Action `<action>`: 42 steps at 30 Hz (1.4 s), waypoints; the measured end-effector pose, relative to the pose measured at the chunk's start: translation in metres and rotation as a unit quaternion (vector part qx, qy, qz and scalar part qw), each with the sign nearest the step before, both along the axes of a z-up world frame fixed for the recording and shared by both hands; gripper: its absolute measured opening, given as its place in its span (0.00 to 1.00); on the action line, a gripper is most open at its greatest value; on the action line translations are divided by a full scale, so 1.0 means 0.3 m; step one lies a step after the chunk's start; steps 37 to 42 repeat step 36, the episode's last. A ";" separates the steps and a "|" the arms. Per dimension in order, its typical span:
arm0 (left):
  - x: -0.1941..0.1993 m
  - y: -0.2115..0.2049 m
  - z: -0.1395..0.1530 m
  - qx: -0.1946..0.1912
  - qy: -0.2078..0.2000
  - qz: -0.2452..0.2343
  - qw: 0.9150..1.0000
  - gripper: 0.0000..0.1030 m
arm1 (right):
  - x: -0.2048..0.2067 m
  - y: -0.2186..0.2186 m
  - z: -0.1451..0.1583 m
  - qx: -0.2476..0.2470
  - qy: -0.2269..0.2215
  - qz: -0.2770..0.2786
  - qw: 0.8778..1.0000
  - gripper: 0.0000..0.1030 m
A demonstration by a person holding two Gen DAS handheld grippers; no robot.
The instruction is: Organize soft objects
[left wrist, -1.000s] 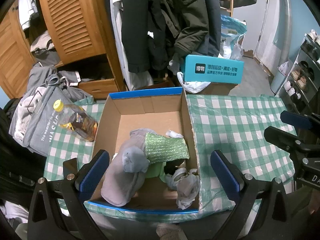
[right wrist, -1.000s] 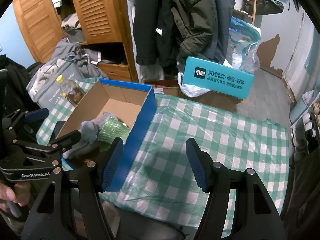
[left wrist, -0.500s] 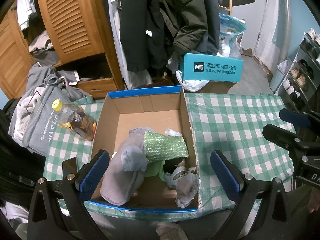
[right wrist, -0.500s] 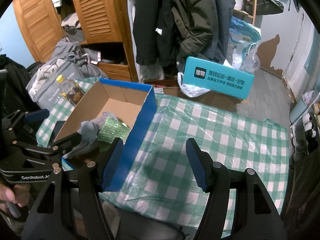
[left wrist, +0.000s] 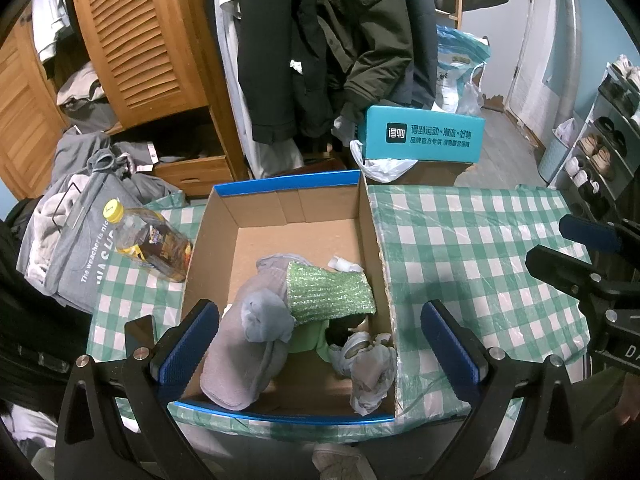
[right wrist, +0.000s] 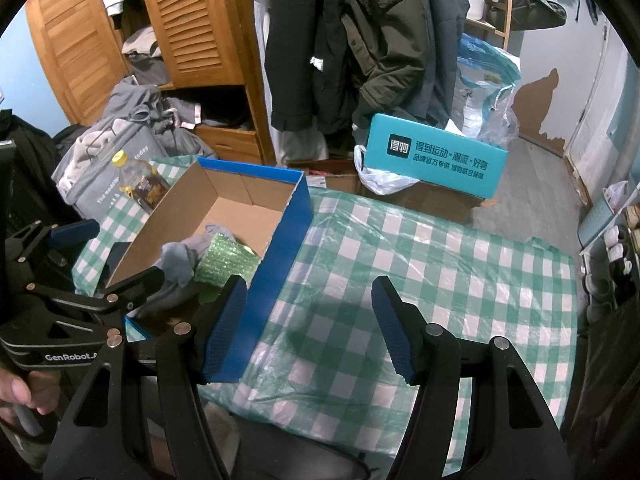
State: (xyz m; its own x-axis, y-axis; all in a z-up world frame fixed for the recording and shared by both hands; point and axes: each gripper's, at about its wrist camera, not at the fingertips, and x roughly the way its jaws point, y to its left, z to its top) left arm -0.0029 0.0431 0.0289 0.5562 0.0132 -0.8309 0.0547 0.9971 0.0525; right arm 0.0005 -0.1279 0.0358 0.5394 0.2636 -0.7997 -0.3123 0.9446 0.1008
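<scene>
Room: wooden louvred wardrobe (left wrist: 132, 40) stands behind, with dark coats (left wrist: 320, 40) hanging beside it and a shoe rack (left wrist: 600, 128) at your far right.
Surface: green-and-white checked cloth (right wrist: 420, 272) covers it; the right half of it lies bare in front of your right gripper.
Cardboard box: your open box with blue rim (left wrist: 296, 236) sits on the left half of the surface, directly ahead of your left gripper.
Soft objects: all inside the box, bunched toward its near end. A long grey cloth (left wrist: 236, 356) lies along the left wall, a pale blue-grey sock (left wrist: 266, 318) sits on top of it, a sparkly green cloth (left wrist: 330, 294) drapes across the middle, and a crumpled grey-white piece (left wrist: 368, 368) rests in the near right corner.
Bottle: yellow-capped plastic bottle (left wrist: 150, 244) lies tilted on the surface, just beside the box's left wall.
Teal carton: lettered teal box (right wrist: 436, 156) stands beyond the surface's far edge.
Left gripper (left wrist: 318, 348): your fingers are spread wide, holding nothing, poised over the box's near end.
Right gripper (right wrist: 308, 328): your fingers are spread wide and empty, just right of the box's blue side wall.
</scene>
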 end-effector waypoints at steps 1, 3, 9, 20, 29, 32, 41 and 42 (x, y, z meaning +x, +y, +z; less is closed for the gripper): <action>-0.001 -0.001 0.000 0.000 0.000 0.000 1.000 0.99 | 0.000 -0.001 0.001 0.000 0.000 0.000 1.000 0.62; -0.001 -0.002 -0.001 -0.001 0.000 0.000 1.000 0.99 | 0.000 0.000 0.000 0.000 0.000 0.000 1.000 0.62; -0.001 -0.001 0.000 0.000 0.000 -0.001 1.000 0.99 | -0.001 0.000 0.000 0.000 0.000 0.000 1.000 0.62; 0.000 0.001 0.001 0.000 0.000 0.000 1.000 0.99 | -0.002 0.001 0.002 0.000 0.000 0.000 1.000 0.62; -0.003 -0.003 0.003 0.001 -0.001 -0.001 1.000 0.99 | -0.002 0.000 0.001 -0.001 0.000 0.000 1.000 0.62; -0.007 -0.013 0.004 0.002 -0.004 -0.002 1.000 0.99 | -0.002 0.000 0.001 -0.001 0.000 0.000 1.000 0.62; -0.008 -0.016 0.003 0.000 0.000 0.000 1.000 0.99 | -0.002 -0.001 0.001 0.000 0.000 0.000 1.000 0.62; -0.008 -0.016 0.003 0.000 0.000 0.000 1.000 0.99 | -0.002 -0.001 0.001 0.000 0.000 0.000 1.000 0.62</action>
